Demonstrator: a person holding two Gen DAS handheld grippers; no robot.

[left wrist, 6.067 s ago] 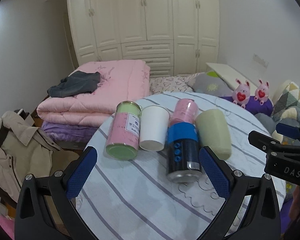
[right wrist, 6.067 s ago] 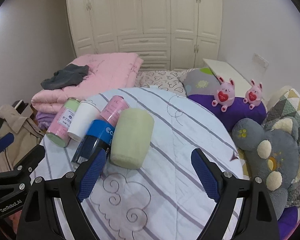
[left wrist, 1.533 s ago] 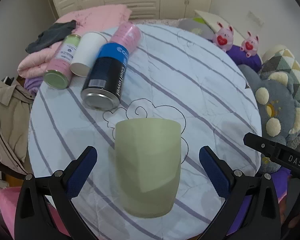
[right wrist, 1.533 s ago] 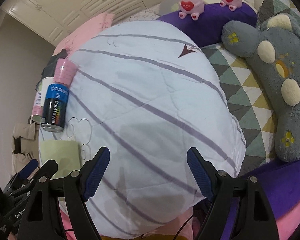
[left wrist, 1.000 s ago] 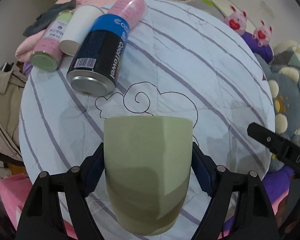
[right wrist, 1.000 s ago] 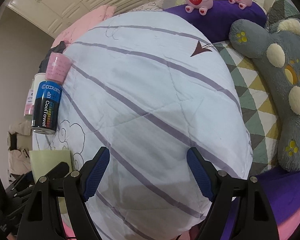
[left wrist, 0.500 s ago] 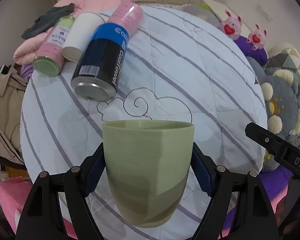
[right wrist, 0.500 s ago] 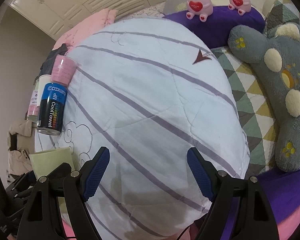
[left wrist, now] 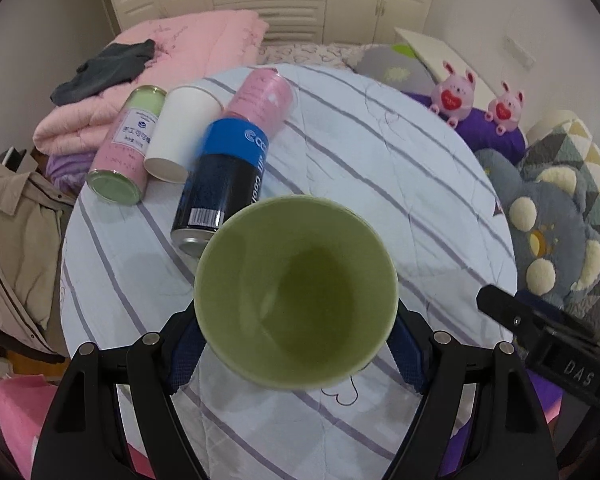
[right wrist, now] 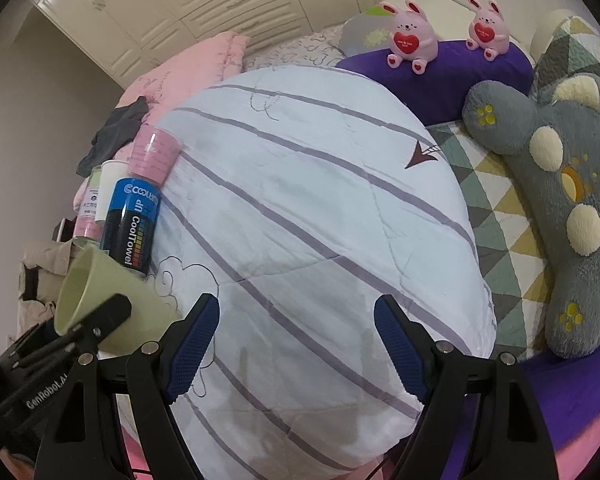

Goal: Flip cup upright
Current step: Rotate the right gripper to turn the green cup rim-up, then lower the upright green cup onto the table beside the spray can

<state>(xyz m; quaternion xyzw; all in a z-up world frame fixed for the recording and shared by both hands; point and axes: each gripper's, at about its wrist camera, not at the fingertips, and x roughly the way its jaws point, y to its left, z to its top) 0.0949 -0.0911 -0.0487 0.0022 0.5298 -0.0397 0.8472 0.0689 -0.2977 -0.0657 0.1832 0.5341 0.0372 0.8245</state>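
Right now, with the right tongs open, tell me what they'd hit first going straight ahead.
Probably the striped quilt: the right tongs point at its bare middle, nothing between. The green cup sits off to their left, in the left tongs. Depth is unclear.

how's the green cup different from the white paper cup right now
The green cup is held between the left tongs, off the striped cloth; the white paper cup lies on its side on the cloth, ungripped. The green cup's mouth faces the left wrist camera, showing its inside; the white cup's mouth points toward the table's near-left edge. The green one stands alone; the white sits between cans. Both look empty.
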